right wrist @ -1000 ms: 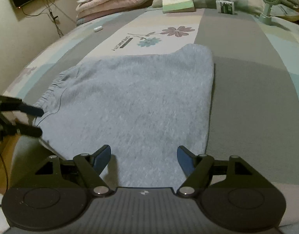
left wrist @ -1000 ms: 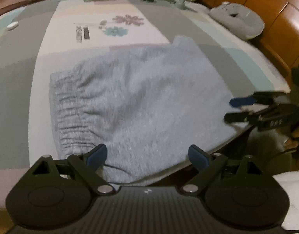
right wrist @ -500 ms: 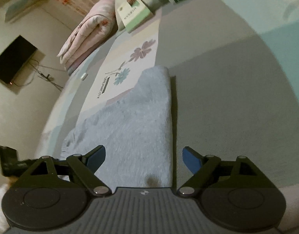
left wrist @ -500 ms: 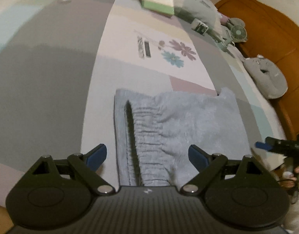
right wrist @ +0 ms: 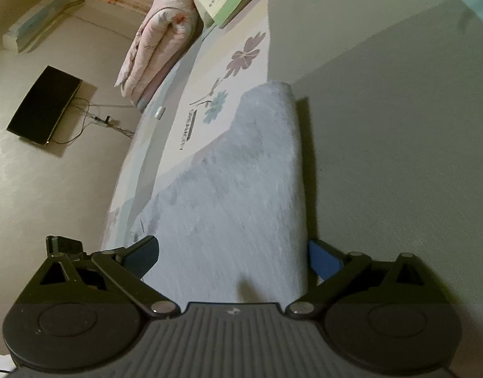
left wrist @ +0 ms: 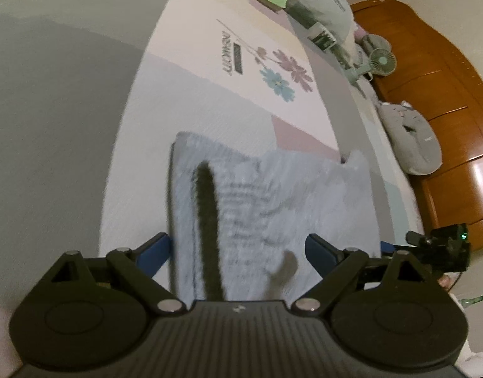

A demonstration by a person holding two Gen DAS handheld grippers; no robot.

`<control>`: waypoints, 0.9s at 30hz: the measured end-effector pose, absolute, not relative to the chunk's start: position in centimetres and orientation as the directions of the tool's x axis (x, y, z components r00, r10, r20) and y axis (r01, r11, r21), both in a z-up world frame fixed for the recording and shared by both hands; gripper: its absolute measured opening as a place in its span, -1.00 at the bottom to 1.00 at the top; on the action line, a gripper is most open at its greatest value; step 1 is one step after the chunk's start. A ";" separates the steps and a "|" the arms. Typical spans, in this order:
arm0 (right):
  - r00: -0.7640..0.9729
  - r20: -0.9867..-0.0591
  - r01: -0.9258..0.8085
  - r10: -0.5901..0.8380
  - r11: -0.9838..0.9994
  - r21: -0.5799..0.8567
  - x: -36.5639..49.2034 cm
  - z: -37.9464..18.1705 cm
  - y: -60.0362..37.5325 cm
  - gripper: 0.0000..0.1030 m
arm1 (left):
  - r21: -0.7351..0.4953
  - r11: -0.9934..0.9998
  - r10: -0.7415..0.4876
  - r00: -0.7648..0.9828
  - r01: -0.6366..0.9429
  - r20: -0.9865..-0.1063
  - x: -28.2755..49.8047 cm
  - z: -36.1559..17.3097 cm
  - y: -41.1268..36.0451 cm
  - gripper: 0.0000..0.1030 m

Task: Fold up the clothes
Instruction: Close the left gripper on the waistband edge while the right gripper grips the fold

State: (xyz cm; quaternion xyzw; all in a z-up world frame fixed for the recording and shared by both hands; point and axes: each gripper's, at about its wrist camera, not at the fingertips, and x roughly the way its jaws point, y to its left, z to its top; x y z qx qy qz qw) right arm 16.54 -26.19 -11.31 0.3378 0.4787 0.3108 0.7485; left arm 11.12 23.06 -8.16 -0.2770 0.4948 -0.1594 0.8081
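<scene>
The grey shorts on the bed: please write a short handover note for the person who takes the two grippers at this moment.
Left gripper: open, jaws on either side of the elastic waistband end of the grey shorts.
Right gripper: open, jaws on either side of the opposite end, beside the folded edge.
Shorts lie flat on the bed cover, apparently folded once lengthwise.
Nothing is gripped yet.
Left to do: probably close both grippers and fold again.

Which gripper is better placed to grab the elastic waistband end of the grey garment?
Left. The left gripper is open over the gathered waistband; the right gripper straddles the smooth opposite end.
</scene>
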 end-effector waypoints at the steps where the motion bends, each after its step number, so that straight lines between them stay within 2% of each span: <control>1: 0.347 -0.503 -0.144 0.791 0.575 0.805 17.0 -11.3 -26.0 1.00 | -0.610 0.792 -0.539 0.459 -0.010 -0.707 11.5 -8.2 23.0 0.78; 8: 0.338 -0.478 -0.159 0.811 0.549 0.820 20.0 -11.5 -25.0 1.00 | -0.640 0.768 -0.568 0.458 -0.004 -0.684 12.5 -8.4 23.0 0.79; 21: 0.246 -0.456 -0.141 0.855 0.498 0.856 13.1 -11.6 -26.5 1.00 | -0.719 0.695 -0.669 0.364 -0.003 -0.648 7.6 -9.4 22.6 0.80; 27: 0.248 -0.441 -0.155 0.863 0.484 0.861 15.6 -11.4 -25.2 1.00 | -0.752 0.659 -0.696 0.381 0.002 -0.609 9.0 -9.9 22.6 0.82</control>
